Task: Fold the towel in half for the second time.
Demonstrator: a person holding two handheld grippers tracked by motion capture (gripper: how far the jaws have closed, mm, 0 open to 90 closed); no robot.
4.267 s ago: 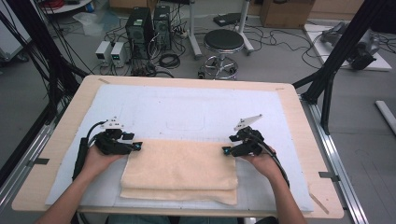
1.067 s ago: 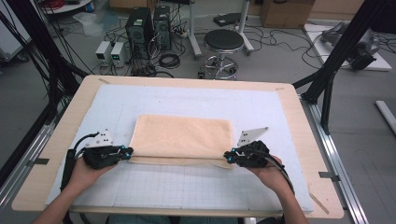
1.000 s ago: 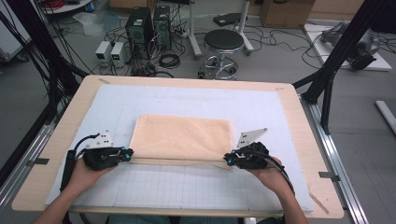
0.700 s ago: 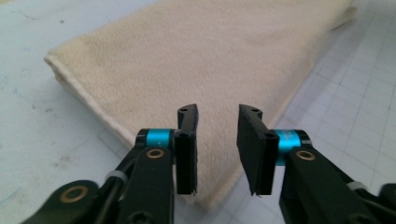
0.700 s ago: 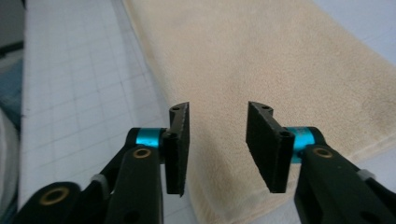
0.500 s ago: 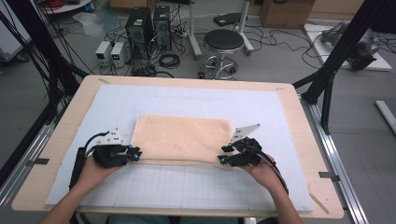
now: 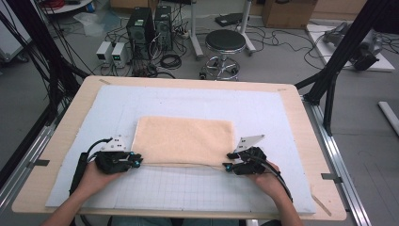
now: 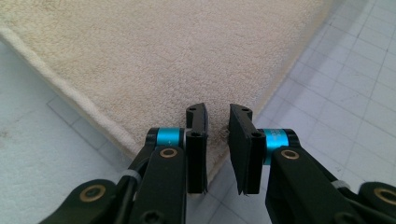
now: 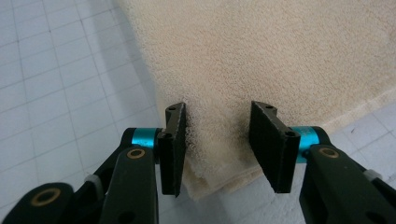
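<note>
A folded cream towel (image 7: 186, 140) lies flat in the middle of the grid mat (image 7: 197, 188). My left gripper (image 7: 136, 162) sits at the towel's front left corner. In the left gripper view its jaws (image 8: 218, 112) have just been opening and stand a narrow gap apart over the towel (image 8: 163, 51) corner, not pinching it. My right gripper (image 7: 226, 165) is at the front right corner. Its jaws (image 9: 217, 109) have opened wide, then come in slightly, and the towel (image 9: 280, 46) corner lies loose between them.
The pale mat covers a wooden table (image 7: 310, 141) with bare mat in front of and behind the towel. Black frame posts (image 7: 346, 42) stand at both sides. A stool (image 7: 225, 44) and computer cases (image 7: 148, 30) are on the floor beyond the far edge.
The towel now lies farther back and looks smaller than several seconds ago. Over the last second both hands stayed at its front corners, and the right hand sank slightly.
</note>
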